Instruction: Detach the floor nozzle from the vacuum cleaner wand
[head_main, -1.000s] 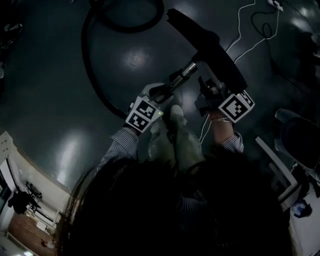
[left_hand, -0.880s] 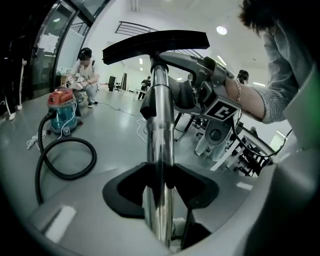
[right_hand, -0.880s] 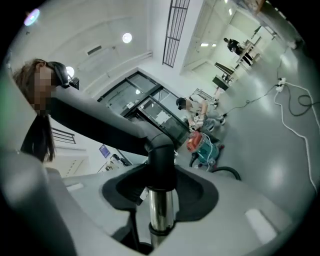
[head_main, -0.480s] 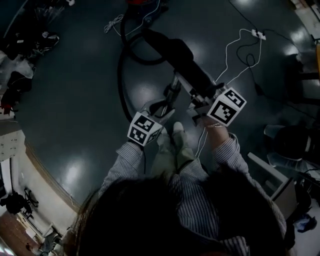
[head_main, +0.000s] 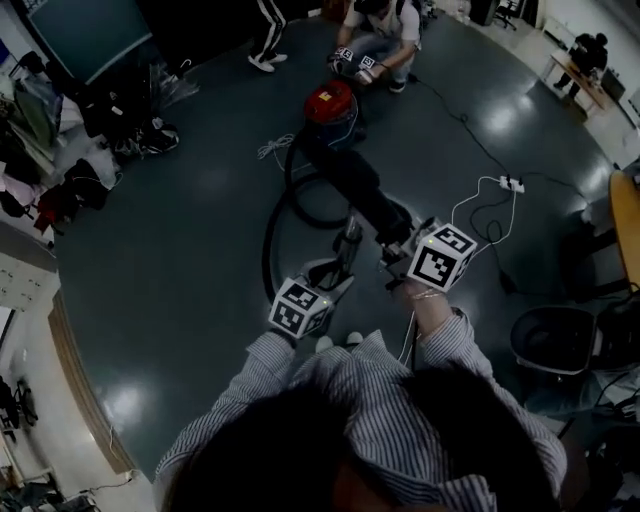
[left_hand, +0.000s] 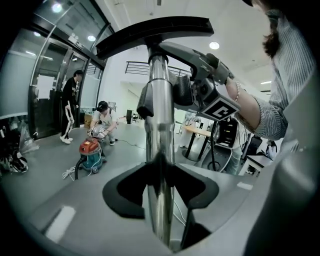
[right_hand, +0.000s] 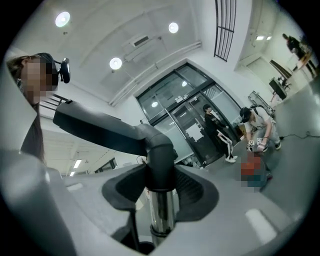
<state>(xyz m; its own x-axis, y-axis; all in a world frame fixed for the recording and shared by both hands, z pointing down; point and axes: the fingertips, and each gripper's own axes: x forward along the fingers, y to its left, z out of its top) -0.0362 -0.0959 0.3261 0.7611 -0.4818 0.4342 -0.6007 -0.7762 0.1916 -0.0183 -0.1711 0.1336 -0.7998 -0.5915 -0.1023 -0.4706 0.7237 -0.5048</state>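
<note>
Here, wand (left_hand: 159, 95) in left gripper (left_hand: 160, 176) — nozzle (left_hand: 150, 31) beyond.

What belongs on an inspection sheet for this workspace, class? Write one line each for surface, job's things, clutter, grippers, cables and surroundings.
surface: dark glossy floor with lamp reflections.
job's things: floor nozzle not yet detached from the chrome wand, both held up; black hose leads to the red vacuum cleaner.
clutter: bags and shoes at the floor's edge.
grippers: left gripper shut on the wand; right gripper shut on the nozzle's black neck.
cables: white cable and power strip on the floor.
surroundings: crouching person beyond the vacuum cleaner; glass doors.
</note>
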